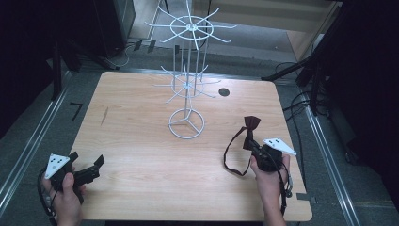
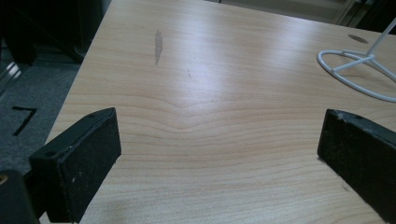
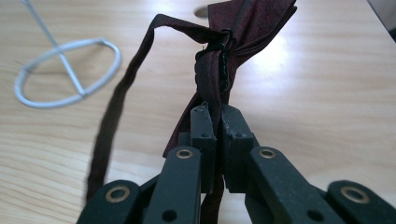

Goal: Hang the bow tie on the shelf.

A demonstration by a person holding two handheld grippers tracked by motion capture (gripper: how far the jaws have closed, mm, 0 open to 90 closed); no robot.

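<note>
Though clamped in the right hand-held gripper (image 3: 214, 122), bow tie (image 1: 251, 125) lifted just right of the wire rack (image 1: 187, 84), strap (image 1: 231, 155) trailing to the desk (image 1: 141, 141). Likely picked up for hanging; not yet hung, rack arms bare. Left hand-held gripper (image 1: 88, 168) gaping empty, far left of the rack. Open desk between; right edge close.

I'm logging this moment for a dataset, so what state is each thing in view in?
left gripper: open, empty, low over the table.
right gripper: shut on the bow tie.
bow tie: held up off the table, strap hanging in a loop.
wire rack: upright on the table, its hooks bare.
</note>
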